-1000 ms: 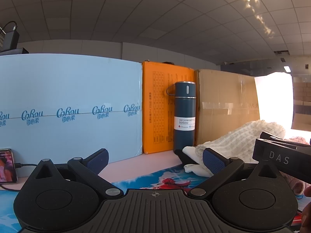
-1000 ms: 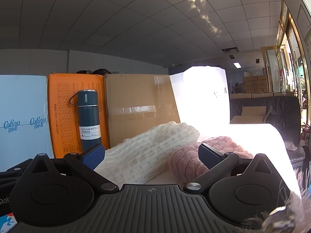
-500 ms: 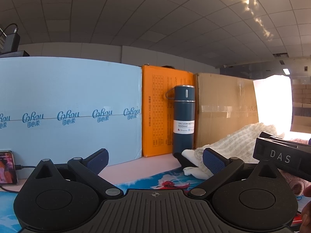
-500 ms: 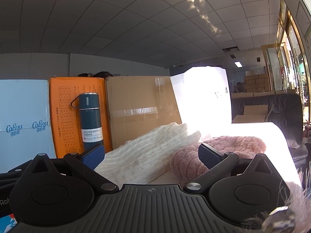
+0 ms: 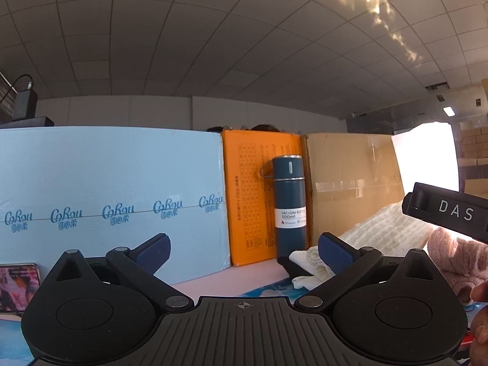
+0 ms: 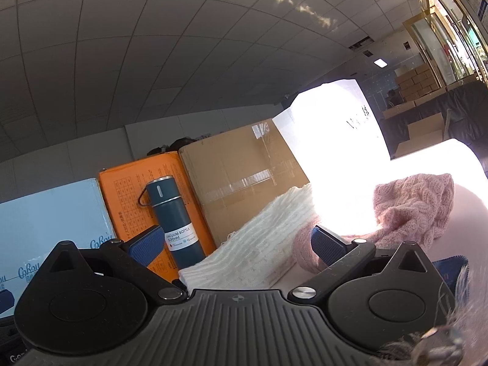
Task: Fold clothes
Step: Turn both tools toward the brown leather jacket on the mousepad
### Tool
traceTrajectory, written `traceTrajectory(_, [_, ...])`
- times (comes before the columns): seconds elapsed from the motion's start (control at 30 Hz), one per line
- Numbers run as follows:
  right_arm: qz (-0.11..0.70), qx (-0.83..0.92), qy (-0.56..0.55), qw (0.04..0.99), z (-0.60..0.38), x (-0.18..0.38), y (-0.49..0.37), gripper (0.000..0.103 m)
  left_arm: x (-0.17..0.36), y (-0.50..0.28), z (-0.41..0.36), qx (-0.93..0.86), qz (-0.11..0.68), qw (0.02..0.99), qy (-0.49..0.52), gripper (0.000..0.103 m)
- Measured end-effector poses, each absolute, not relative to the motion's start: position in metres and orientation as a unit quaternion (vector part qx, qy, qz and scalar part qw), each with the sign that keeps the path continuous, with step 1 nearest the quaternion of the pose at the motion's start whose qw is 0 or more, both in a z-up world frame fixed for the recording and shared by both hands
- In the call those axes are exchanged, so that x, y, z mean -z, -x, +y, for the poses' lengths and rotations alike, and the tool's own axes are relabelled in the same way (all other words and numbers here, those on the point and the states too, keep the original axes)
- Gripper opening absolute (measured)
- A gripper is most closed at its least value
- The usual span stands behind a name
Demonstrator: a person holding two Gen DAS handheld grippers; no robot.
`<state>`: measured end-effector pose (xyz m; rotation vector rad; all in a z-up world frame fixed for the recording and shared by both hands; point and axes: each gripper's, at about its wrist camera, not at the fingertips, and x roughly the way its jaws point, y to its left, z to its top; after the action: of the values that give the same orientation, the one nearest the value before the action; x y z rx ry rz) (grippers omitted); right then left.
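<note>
1. you're in a commercial space, an office or storeroom: a suspended tile ceiling point(image 5: 244, 45) with a recessed light panel point(image 6: 379, 62).
2. stacked cardboard cartons point(image 6: 411, 79) sit beside gold-framed glass doors point(image 6: 442, 24).
3. flat boxes, one light blue point(image 5: 109, 201), one orange point(image 5: 253, 195), one brown point(image 5: 350, 183), stand along your counter point(image 5: 231, 277).

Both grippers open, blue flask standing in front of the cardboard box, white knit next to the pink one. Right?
Not quite. In both wrist views the blue flask stands in front of the orange box, not the cardboard box. Rest holds: both grippers open, white knit beside the pink one.
</note>
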<state>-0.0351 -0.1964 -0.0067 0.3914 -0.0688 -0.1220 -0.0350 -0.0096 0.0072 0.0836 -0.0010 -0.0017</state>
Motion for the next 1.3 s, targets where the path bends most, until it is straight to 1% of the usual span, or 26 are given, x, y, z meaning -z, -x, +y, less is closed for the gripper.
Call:
traceTrajectory(0.13, [-0.043, 0.017, -0.219, 0.975, -0.199, 0.007, 0.039, 0.103, -0.015, 0.047, -0.003, 0.005, 0.006, 1.000, -0.016, 0.103])
traceTrajectory(0.4, [-0.031, -0.080, -0.241, 0.967, -0.197, 0.007, 0.042, 0.103, -0.020, 0.073, 0.008, -0.050, 0.000, 0.999, -0.008, 0.103])
traceTrajectory(0.6, [0.014, -0.103, -0.272, 0.957, -0.205, 0.010, 0.035, 0.103, -0.028, 0.100, 0.023, -0.086, -0.015, 0.996, -0.005, 0.103])
traceTrajectory(0.8, [0.053, -0.166, -0.280, 0.944, -0.202, 0.013, 0.028, 0.103, -0.032, 0.128, 0.039, -0.102, -0.017, 0.995, -0.012, 0.103])
traceTrajectory(1.0, [0.079, -0.218, -0.282, 0.931, -0.197, 0.013, 0.026, 0.103, -0.032, 0.169, 0.069, -0.137, -0.031, 0.990, -0.003, 0.103])
traceTrajectory(1.17, [0.095, -0.253, -0.271, 0.924, -0.190, 0.011, 0.028, 0.103, -0.033, 0.211, 0.111, -0.179, -0.043, 0.983, 0.017, 0.103])
traceTrajectory(1.3, [0.109, -0.285, -0.256, 0.917, -0.181, 0.009, 0.030, 0.103, -0.036, 0.248, 0.140, -0.210, -0.045, 0.977, -0.010, 0.103])
